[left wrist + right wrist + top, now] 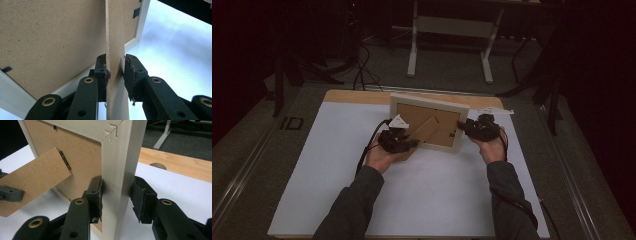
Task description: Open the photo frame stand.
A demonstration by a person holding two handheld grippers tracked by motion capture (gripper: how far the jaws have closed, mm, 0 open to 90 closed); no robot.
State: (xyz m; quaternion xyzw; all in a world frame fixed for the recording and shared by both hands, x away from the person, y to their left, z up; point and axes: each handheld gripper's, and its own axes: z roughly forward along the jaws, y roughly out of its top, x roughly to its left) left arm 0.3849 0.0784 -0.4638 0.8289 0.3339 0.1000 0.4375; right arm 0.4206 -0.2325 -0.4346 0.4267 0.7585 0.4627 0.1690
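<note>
a: stands upright near the far middle of the bench [337, 200], the picture frame [430, 106], back side turned to the person.

b: and the fold-out stand [424, 131]? looks already swung out from the backing board [412, 116], slanting down toward the left gripper [409, 143].

a: yes, seen edge-on in the left gripper view, stand [114, 50] between the fingers [101, 75]. left pad touches it, right pad shows a thin gap, so cannot tell for sure if really clamped or just around it.

b: right gripper [466, 126] at the right side bar of the frame [122, 165]. in the right gripper view one pad [96, 195] sits against the inner face, other pad a little apart from the outer face. so fingers around the bar, firm grip not certain.

a: seems most is done then: frame upright, leg opened. left to do, probably: set the leg foot on the white sheet [437, 200], let go both sides, check that it stays alone.

b: around: wooden strip [357, 96] at the far edge of the bench, legs of a white table [449, 45] on the floor behind, dark cables. nothing between the grippers and the frame. only risk, maybe tipping when released.
</note>
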